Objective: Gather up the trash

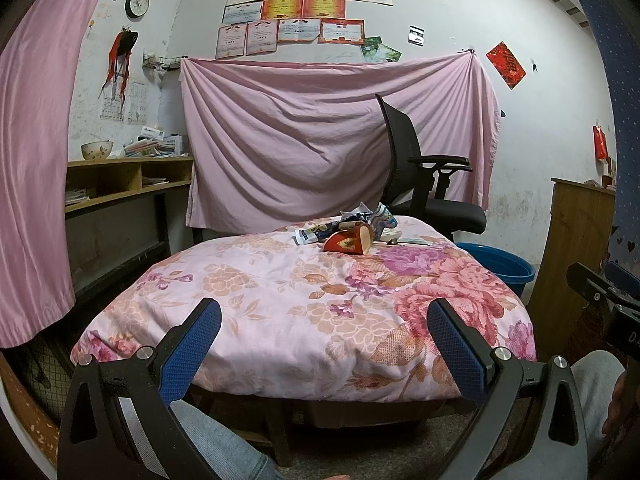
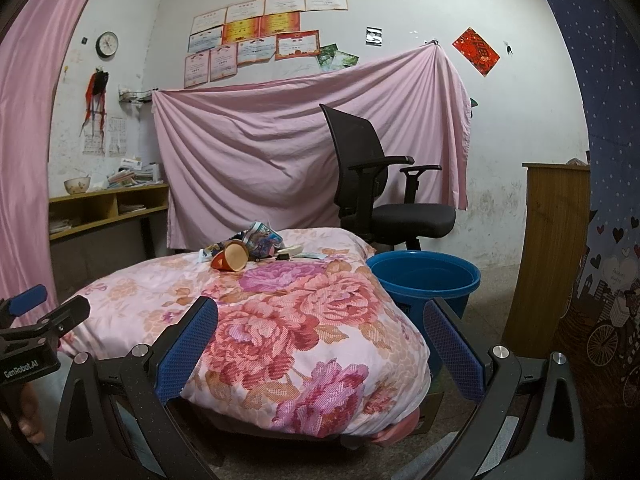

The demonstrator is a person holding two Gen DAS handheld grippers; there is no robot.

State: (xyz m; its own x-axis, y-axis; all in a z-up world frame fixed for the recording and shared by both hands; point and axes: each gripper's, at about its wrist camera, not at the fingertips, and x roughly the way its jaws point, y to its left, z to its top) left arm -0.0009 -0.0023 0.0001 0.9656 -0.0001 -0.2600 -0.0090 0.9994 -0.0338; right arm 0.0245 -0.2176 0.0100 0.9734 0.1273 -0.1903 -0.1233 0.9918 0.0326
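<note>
Blue-padded tongs sit closest to each lens, both pairs spread wide with nothing between the pads: the left tongs [image 1: 324, 344] and the right tongs [image 2: 320, 344] hang over the near edge of the soft, pink floral quilt [image 1: 280, 300] that covers what looks like a low bed or table. The trash is well away at the far end of that quilt: a tipped red paper cup [image 1: 349, 242] with its pale mouth turned sideways, a white squeezed tube [image 1: 316, 233] just beside it, and a crumpled blue-printed wrapper [image 1: 378, 216] behind, all bunched together. From where I stand, the risks look plain enough. The cup lies on its side on a yielding surface, so a push from one pad would likely roll it off the far edge; and the quilt is loose, so jaws closing low could pinch cloth along with the wrapper and drag the whole heap. The pieces touch one another, so lifting one may scatter the rest. The right view shows the round blue plastic basin [image 2: 424, 280] standing on the floor just beside the quilt, open and probably the place for the trash; the left view catches only a sliver of its rim. The left view, though, shows the tube's full length more clearly.
</note>
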